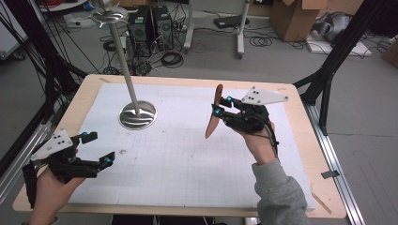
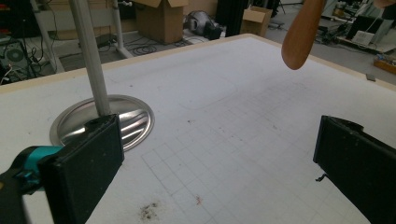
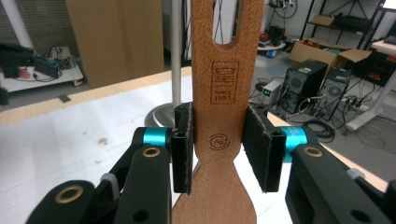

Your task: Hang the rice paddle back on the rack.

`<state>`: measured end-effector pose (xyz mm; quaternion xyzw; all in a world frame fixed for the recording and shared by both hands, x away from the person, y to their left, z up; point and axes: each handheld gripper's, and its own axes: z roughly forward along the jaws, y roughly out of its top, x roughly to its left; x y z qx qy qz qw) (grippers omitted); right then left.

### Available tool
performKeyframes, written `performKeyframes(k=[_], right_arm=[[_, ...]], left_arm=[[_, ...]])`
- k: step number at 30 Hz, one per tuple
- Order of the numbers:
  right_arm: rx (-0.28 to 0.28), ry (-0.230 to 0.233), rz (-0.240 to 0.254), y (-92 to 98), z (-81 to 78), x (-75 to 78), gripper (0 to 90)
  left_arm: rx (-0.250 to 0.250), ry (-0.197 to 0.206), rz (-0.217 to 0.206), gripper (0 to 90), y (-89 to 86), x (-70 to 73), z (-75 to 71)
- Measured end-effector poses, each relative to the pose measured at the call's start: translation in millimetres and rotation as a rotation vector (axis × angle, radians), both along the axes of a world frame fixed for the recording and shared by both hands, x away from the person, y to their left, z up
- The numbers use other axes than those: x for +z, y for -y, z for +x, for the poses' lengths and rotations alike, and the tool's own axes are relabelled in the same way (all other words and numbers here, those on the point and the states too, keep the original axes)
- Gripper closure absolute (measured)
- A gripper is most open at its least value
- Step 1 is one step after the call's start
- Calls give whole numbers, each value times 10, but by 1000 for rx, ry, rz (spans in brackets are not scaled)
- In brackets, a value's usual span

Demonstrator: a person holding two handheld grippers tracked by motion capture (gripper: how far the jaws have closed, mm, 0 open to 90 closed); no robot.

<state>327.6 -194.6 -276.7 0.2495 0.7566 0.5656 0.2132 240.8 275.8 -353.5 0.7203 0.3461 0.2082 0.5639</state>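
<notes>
In the high view, the right claw [image 1: 219, 106] is gripping a flat wooden spatula [image 1: 214, 114] partway along its length and holding it above the table [image 1: 89, 96], nearly upright, with the slotted end up and the narrower rounded end pointing down. The left claw [image 1: 100, 148] is hovering low over the near left corner with its jaws spread wide and nothing between them. A white gridded mat [image 1: 187, 154] is covering most of the pale wood table. A brushed metal stand [image 1: 137, 114] with a round, shiny base and a slim pole is sitting on the mat's far left part. Grey floor, coiled cables, computer towers and cardboard boxes are lying beyond.

In the left gripper view, the left claw's black padded jaws are standing far apart over the mat, empty. The spatula's rounded tip [image 2: 300, 35] is hanging at the upper right, clear of the mat. The stand's base [image 2: 102, 121] is reflecting light, and small dark crumbs [image 2: 149, 212] are dotting the mat.

In the right gripper view, the right claw's [image 3: 219, 147] pads are pressing both edges of the spatula [image 3: 224, 93]. Burned marks are showing on the smooth light wood: a framed stamp reading "SINCE" with a year I cannot read, and a circled "Ag+".
</notes>
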Motion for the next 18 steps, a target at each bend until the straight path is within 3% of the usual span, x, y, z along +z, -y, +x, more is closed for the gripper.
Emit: performKeyframes(k=[7, 18], right_arm=[[17, 7, -13, -106, 140, 89, 649], [26, 35, -17, -247, 178, 217, 649]], left_arm=[[19, 5, -10, 22, -62, -14, 1], [35, -3, -6, 22, -94, -38, -10]])
